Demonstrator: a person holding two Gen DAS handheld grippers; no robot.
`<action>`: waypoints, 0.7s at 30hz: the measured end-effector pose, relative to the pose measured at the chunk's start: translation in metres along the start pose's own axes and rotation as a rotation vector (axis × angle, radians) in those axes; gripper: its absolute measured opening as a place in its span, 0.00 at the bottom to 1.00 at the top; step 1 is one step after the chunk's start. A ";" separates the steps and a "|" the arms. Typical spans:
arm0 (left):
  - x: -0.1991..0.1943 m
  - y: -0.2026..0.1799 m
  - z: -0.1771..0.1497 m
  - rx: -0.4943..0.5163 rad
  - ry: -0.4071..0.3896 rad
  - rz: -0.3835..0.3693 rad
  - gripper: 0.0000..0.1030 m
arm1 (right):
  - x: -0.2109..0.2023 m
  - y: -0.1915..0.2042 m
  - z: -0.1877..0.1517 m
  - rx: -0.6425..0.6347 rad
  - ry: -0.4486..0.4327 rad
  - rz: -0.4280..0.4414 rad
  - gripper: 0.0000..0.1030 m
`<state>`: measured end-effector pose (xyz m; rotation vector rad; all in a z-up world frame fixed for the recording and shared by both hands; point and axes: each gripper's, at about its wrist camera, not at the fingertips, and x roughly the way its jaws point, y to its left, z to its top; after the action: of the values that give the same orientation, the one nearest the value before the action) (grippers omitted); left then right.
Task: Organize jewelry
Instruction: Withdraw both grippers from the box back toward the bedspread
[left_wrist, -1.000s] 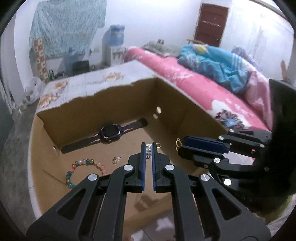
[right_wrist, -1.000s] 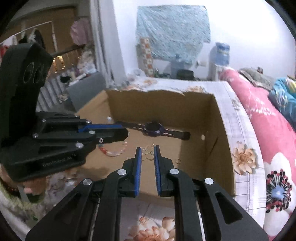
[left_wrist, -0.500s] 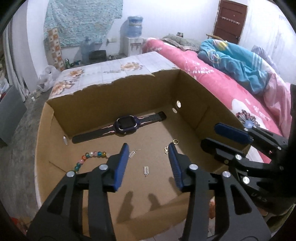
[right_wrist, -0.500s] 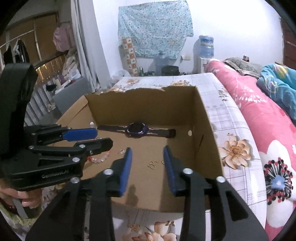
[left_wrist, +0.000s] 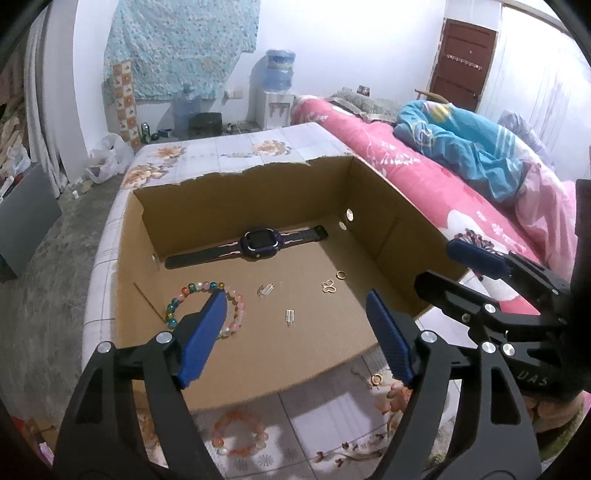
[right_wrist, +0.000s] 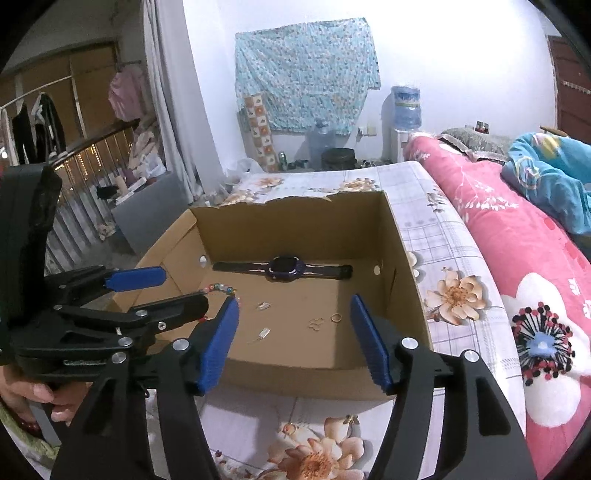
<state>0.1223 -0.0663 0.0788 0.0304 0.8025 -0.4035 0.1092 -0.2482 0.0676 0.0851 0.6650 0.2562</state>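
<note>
Floral bed sheet under cardboard box (left_wrist: 388, 236) | watch (left_wrist: 258, 242), beaded bracelet (left_wrist: 207, 306), gold pieces (left_wrist: 328, 286) seen at frame centre | left gripper (left_wrist: 295, 332), right gripper (right_wrist: 293, 338) opening, nothing held.

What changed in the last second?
Both claws, left and right, let go and are opening, drawn back from the cardboard box. The small silver piece and gold clover charm now lie loose. Watch and bead bracelet unmoved.
</note>
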 end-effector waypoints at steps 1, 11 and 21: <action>-0.003 -0.001 -0.002 0.002 -0.005 0.004 0.74 | -0.003 0.000 -0.001 0.002 -0.004 0.002 0.67; -0.019 -0.005 -0.015 -0.002 -0.014 0.006 0.79 | -0.024 0.005 -0.008 0.003 -0.022 0.007 0.69; -0.028 -0.016 -0.037 0.030 -0.028 -0.012 0.81 | -0.041 -0.012 -0.035 -0.004 0.003 -0.037 0.69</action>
<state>0.0735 -0.0646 0.0745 0.0482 0.7695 -0.4267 0.0593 -0.2708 0.0623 0.0690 0.6685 0.2223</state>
